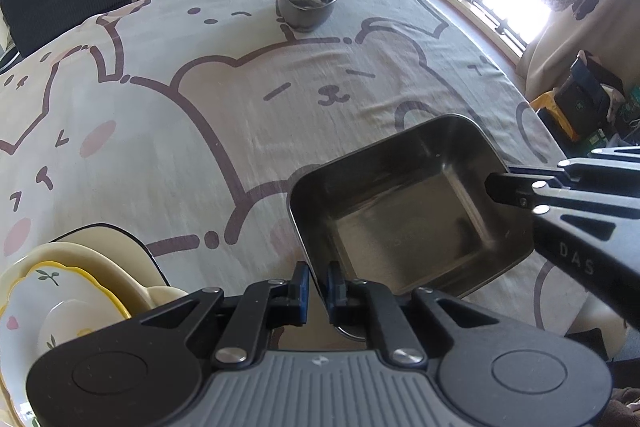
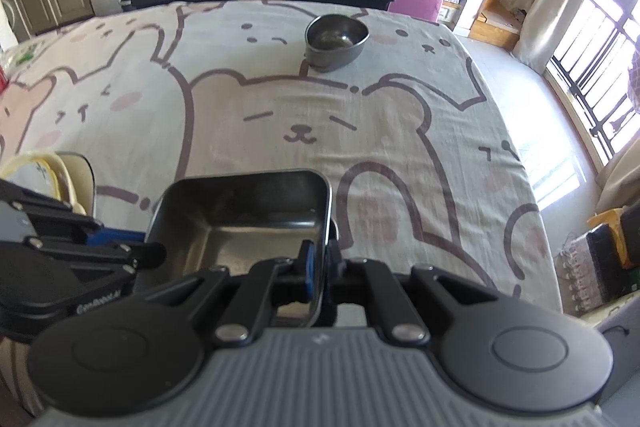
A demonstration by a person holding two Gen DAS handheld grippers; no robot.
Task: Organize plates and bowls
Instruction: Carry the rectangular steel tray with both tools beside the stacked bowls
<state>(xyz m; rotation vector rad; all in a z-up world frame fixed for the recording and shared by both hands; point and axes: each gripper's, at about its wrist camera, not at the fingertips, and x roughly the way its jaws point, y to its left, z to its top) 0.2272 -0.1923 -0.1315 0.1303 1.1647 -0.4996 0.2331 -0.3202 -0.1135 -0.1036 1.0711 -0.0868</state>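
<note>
Two grippers clamp one square steel tray (image 1: 404, 211) between them: the left gripper (image 1: 318, 287) pinches the tray's near wall, the right gripper (image 2: 318, 273) bites the opposite wall, jaws nearly together on thin metal. The tray, shallow, round-cornered and dull-sheened, sits at or just above the counter (image 1: 240, 107), which wears a soft cloth printed with cartoon bears. Beside the left gripper lies a stack of glossy cream and yellow plates (image 1: 68, 291), seemingly already gathered. Far ahead, a small dark round bowl (image 1: 308, 1) stands alone, apparently still to be collected.
</note>
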